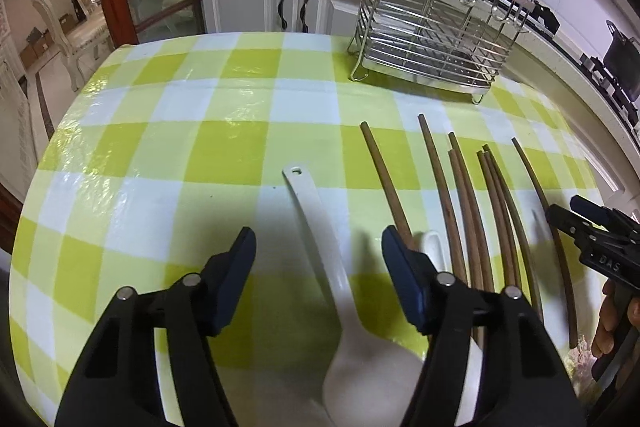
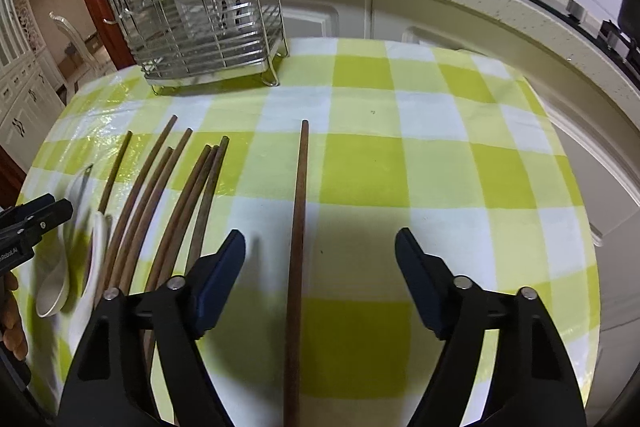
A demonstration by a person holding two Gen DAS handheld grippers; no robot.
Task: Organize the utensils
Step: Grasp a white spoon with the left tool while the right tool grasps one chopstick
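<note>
A white spoon (image 1: 320,251) lies on the green-checked tablecloth (image 1: 160,163), handle pointing away. My left gripper (image 1: 318,243) is open above it, one finger on each side of the handle. A second small white spoon (image 1: 434,247) lies just right of it. Several brown chopsticks (image 1: 464,211) lie side by side to the right. My right gripper (image 2: 320,247) is open over a single chopstick (image 2: 298,235) that lies apart from the others (image 2: 168,195). A wire utensil rack (image 1: 436,27) stands at the table's far edge; it also shows in the right wrist view (image 2: 204,23).
White kitchen cabinets (image 1: 256,3) and a counter with pots stand behind the table. A counter edge (image 2: 520,27) curves along the right side. Each gripper shows in the other's view, the right one (image 1: 592,239) and the left one (image 2: 32,223).
</note>
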